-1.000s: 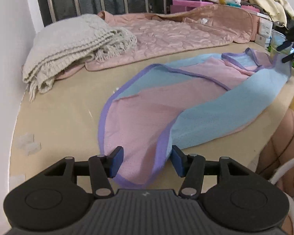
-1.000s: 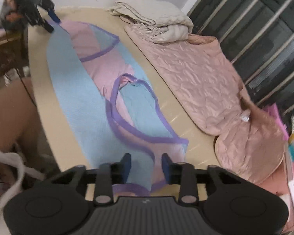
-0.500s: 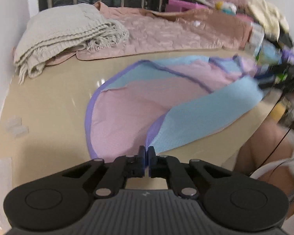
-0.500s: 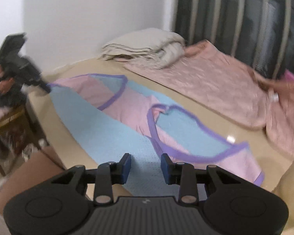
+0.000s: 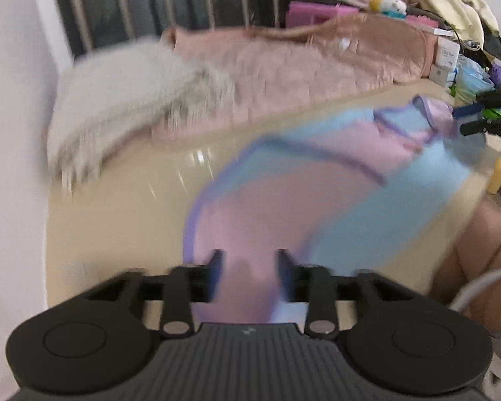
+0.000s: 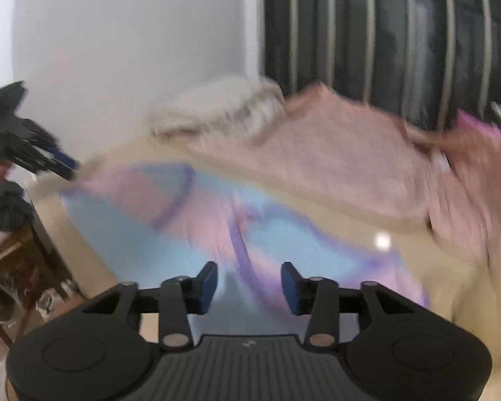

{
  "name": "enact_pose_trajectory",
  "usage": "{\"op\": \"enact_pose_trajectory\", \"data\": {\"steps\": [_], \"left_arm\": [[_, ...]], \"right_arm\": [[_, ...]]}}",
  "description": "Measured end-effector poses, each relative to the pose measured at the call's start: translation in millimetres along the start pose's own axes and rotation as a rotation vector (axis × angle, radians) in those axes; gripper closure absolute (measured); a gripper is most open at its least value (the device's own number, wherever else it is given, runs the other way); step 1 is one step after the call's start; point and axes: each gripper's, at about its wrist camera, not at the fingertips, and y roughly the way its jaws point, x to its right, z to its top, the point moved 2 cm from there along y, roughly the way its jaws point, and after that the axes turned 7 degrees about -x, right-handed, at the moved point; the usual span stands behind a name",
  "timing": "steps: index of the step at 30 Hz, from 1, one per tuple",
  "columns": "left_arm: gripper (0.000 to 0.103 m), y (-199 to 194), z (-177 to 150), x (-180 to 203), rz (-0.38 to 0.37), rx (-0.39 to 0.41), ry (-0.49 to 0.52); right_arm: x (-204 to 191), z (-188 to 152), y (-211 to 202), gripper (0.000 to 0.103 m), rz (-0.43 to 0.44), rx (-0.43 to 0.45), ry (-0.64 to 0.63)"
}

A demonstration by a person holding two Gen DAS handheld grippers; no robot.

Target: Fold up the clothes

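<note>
Both views badly blurred. I see the pink-and-blue garment (image 5: pixel 334 200) spread on the beige table (image 5: pixel 117 217), near the pink quilt (image 5: pixel 284 77). My left gripper (image 5: pixel 248 275) is opening – cloth lies between its jaws, not pinched. My right gripper (image 6: pixel 248 285) is opening too – released over the garment's other end

The left gripper (image 5: pixel 248 272) is opening, the blurred pink-and-blue garment (image 5: pixel 334 193) running between its jaws across the table (image 5: pixel 117 207). A grey blanket (image 5: pixel 123 100) and pink quilt (image 5: pixel 284 77) lie along the far edge.
</note>
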Motion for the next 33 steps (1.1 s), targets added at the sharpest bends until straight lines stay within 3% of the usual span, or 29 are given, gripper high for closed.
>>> {"op": "enact_pose_trajectory", "data": {"steps": [3, 5, 8, 11, 14, 16, 18, 22, 26, 30, 33], "left_arm": [[0.042, 28.2, 49.5, 11.7, -0.005, 0.023, 0.089], [0.042, 61.7, 75.6, 12.6, -0.013, -0.036, 0.110], [0.042, 107.4, 108.0, 9.7, -0.031, -0.107, 0.114], [0.042, 135.7, 122.8, -1.5, -0.070, -0.123, 0.056], [0.043, 149.4, 121.5, -10.9, -0.144, -0.107, 0.011], [0.052, 152.0, 119.6, -12.1, -0.182, -0.079, 0.006], [0.101, 150.2, 117.4, -13.0, -0.198, -0.048, 0.002], [0.101, 134.5, 115.4, -8.8, -0.161, -0.003, 0.024], [0.101, 96.4, 106.0, -2.0, -0.107, 0.094, 0.040], [0.101, 38.9, 62.1, 36.2, -0.017, 0.196, 0.114], [0.101, 29.5, 16.9, 64.1, 0.014, 0.157, 0.127]], "right_arm": [[-4.8, 45.1, 37.2, 0.044, 0.014, -0.013, -0.073], [-4.7, 69.7, 75.7, 0.044, 0.019, -0.081, -0.112], [0.8, 90.7, 125.6, 0.049, -0.012, -0.204, -0.123], [12.8, 94.8, 155.9, 0.061, -0.040, -0.285, -0.100], [22.4, 86.7, 163.9, 0.064, -0.014, -0.301, -0.060], [25.5, 83.7, 163.5, 0.074, 0.028, -0.288, -0.034], [26.3, 81.4, 162.7, 0.101, 0.063, -0.279, -0.016], [14.0, 81.9, 156.4, 0.102, 0.011, -0.255, -0.045], [-3.1, 84.6, 114.5, 0.102, -0.046, -0.125, -0.060], [-41.5, 59.5, 61.3, 0.103, -0.184, -0.019, -0.188], [-76.2, 16.8, 43.6, 0.103, -0.190, -0.055, -0.285]]}}
